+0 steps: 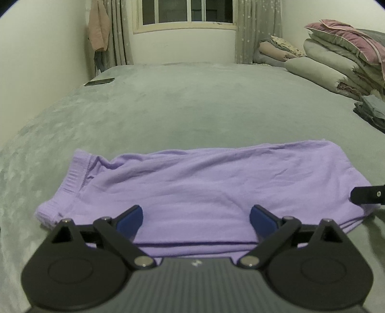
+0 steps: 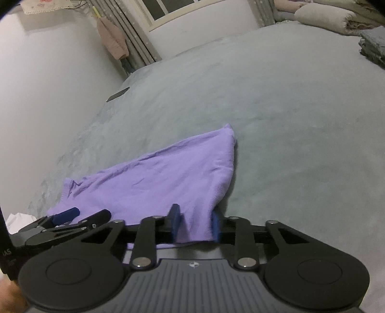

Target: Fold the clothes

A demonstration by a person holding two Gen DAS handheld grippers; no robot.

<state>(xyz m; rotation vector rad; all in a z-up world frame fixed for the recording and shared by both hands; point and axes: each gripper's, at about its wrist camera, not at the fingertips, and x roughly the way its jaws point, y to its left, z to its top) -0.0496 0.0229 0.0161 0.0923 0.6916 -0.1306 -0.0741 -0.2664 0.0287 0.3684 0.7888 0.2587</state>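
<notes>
A lilac garment (image 1: 211, 183) lies folded on the grey bed cover (image 1: 192, 103), near the front edge of the bed and stretched along it. Its ribbed waistband (image 1: 72, 178) is at the end nearer the wall (image 1: 43, 60); the body shows shallow creases and at least 2 layers at the near hem.

The left gripper (image 1: 196, 220) hangs low over the near edge of the garment with its jaws spread wide. Its blue pads (image 1: 131, 222) are well apart and nothing is pinched between them; whether they touch the cloth cannot be told.

The right gripper (image 2: 195, 225) is at the other end of the garment. Its jaws stand narrow, with a bunched fold of lilac cloth between the blue pads (image 2: 174, 224), and the cloth rises from the bed cover into them. Whether the pads press on it firmly is hard to tell. In the left wrist view, 1 black finger of this gripper (image 1: 367, 193) shows at the garment's far corner.

A dark phone (image 1: 99, 81) lies at the wall-side edge of the bed. Folded quilts (image 1: 336, 65) are stacked at the far corner on the opposite side, with a small pile of grey clothes (image 1: 371, 110) in front of them. A window (image 1: 187, 12) with patterned curtains (image 1: 257, 29) is above the far edge, and a pink cloth (image 1: 97, 29) hangs beside it.
</notes>
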